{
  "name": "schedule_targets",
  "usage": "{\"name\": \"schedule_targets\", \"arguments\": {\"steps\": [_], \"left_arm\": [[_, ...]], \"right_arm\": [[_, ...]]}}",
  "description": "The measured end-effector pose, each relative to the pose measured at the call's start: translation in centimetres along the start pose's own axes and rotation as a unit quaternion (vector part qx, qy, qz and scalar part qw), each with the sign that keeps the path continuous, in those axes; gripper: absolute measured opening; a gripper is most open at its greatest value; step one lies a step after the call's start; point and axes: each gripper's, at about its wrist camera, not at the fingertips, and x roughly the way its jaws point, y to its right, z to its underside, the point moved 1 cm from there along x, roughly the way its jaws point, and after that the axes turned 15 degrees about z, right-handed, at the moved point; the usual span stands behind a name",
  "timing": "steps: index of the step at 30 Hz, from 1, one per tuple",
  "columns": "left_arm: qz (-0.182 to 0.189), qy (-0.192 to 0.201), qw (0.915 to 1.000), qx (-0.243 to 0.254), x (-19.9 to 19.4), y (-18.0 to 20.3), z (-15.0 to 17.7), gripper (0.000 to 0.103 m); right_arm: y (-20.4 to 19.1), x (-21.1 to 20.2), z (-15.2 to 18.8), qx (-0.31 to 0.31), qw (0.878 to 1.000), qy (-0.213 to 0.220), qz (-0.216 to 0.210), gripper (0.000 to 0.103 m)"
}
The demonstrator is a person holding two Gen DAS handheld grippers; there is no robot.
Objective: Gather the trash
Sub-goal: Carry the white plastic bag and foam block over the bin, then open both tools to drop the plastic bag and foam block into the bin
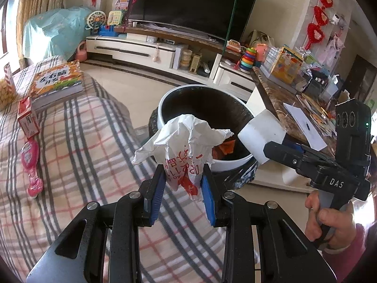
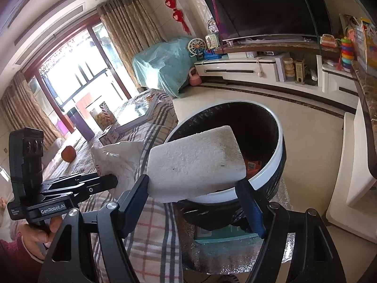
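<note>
I see the crumpled white bag (image 1: 182, 146) pinched between my left gripper (image 1: 182, 184) pads, just near of the bin (image 1: 165, 108); the white foam block (image 2: 195, 162) is clamped in my right gripper (image 2: 195, 184), over the bin's near rim, 2 loads beside the plaid cover (image 1: 82, 129)

Bin (image 1: 235, 162) floor mostly hidden by crumpled bag (image 1: 186, 146); foam block (image 2: 195, 162) covers near rim.
</note>
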Motion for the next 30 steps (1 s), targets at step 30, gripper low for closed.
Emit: {"name": "schedule_targets", "arguments": {"steps": [30], "left_arm": [[-0.002,-0.011,0.9999,0.013,3.6,0.7,-3.7,0.029]], "right_arm": [[1.5,1.5,-2.6,-0.020,0.999,-0.009,0.024,0.077]]}}
